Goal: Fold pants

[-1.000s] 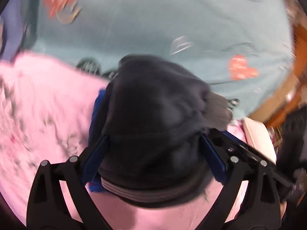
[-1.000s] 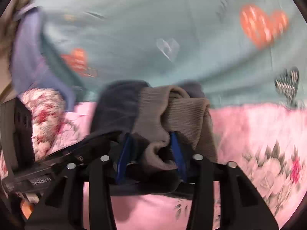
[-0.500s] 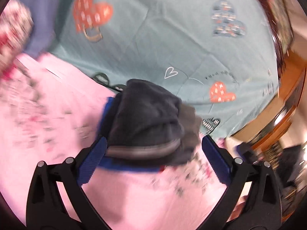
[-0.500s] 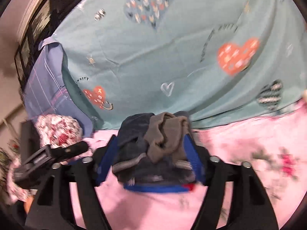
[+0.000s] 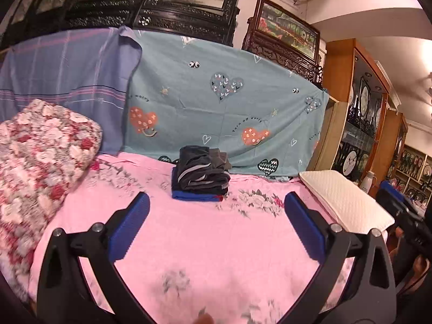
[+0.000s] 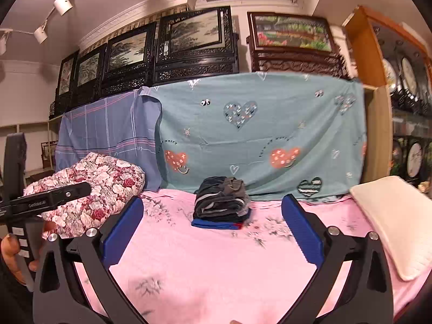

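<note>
Bed: a pink floral sheet (image 5: pixel 216 256) fills the lower half of both wrist views, from 3 o'clock round to 9 o'clock.
Backdrop: a teal cloth with hearts (image 5: pixel 229 108) hangs across 12 o'clock, with a blue plaid cloth (image 5: pixel 62 81) beside it at 10 o'clock.
Floral quilt: a rolled red and white quilt (image 5: pixel 40 162) sits at 9 o'clock on the bed.
White pillow: a quilted cushion (image 5: pixel 345 197) lies at 3 o'clock.
Pants: the dark pants (image 5: pixel 203 172) lie as a compact folded bundle near the centre, slightly toward 12 o'clock, on top of a folded blue garment (image 5: pixel 194 195), close to the teal cloth.
Left gripper: the left gripper (image 5: pixel 216 224) is released, jaws wide apart, nothing between them; the pile lies well ahead of it.
Right gripper: the right gripper (image 6: pixel 213 226) has its jaws opening to their widest, empty, with the pile beyond the tips.
Progress: the folding looks finished and the bundle is stacked.
Left to do: seemingly nothing on this pair; no further unfolded pants show.
</note>
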`<action>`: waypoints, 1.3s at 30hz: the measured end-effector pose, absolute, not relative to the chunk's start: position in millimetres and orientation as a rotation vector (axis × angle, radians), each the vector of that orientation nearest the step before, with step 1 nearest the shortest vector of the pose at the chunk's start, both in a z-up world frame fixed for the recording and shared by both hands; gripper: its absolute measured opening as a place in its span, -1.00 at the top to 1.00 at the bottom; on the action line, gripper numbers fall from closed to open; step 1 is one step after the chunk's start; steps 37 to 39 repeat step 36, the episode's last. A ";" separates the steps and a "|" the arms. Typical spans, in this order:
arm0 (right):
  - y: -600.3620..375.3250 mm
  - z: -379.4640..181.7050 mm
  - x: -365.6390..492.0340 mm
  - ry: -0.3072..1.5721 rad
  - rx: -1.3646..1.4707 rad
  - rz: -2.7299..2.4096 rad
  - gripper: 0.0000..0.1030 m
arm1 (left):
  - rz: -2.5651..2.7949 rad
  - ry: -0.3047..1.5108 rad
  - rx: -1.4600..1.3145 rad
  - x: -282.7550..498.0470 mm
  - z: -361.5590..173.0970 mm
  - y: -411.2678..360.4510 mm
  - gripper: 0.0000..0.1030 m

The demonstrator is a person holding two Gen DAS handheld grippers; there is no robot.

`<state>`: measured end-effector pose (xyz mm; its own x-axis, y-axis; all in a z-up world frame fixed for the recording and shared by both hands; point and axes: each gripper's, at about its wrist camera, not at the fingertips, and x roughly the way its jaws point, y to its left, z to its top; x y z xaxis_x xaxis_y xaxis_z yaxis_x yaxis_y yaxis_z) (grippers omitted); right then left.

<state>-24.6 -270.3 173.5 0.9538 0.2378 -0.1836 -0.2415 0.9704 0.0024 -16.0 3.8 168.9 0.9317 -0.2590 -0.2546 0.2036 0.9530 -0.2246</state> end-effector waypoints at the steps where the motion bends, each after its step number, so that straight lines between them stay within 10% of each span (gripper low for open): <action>1: -270.7 168.5 -39.1 0.196 -0.038 0.209 -0.97 | -0.219 0.291 -0.191 -32.1 159.5 4.4 -0.96; 11: -265.4 26.1 -64.0 0.501 0.024 -0.038 -0.97 | 0.011 0.586 -0.080 -32.9 16.1 0.5 -0.96; 39: -266.7 5.3 -44.2 0.455 -0.028 -0.044 -0.97 | 0.183 0.555 0.006 -1.8 9.1 9.3 -0.96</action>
